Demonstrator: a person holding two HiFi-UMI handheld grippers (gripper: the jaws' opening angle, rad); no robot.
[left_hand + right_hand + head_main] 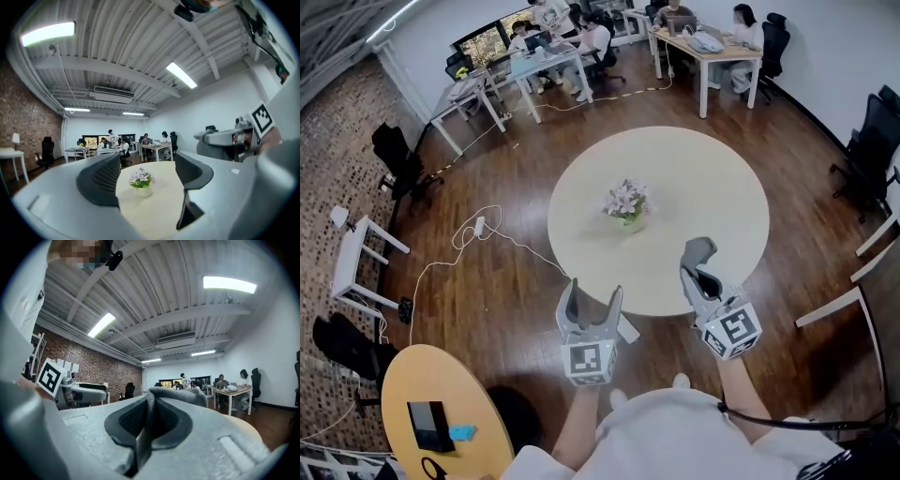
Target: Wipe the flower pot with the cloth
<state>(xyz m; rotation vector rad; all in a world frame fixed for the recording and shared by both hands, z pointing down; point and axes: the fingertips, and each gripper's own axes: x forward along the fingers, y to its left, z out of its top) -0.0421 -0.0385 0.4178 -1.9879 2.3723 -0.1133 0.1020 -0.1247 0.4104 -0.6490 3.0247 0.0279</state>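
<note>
A small pale flower pot [630, 223] with pink-white flowers stands upright near the middle of the round cream table [712, 178]. My left gripper [592, 292] hovers at the table's near edge, open with nothing between its fingers. In the left gripper view the flower pot [143, 189] shows far off between the jaws, on the table [157, 213]. My right gripper [700, 274] is over the table's near right part, shut on a grey cloth [699, 249]. In the right gripper view the cloth [180, 394] bunches over my right gripper [149, 422] and hides what lies ahead.
A white cable with a power strip [479, 226] trails over the wooden floor left of the table. A small round wooden table [412, 384] with a dark tablet [426, 424] is at bottom left. Desks with seated people [572, 47] fill the far side. Black chairs [872, 150] stand at the right.
</note>
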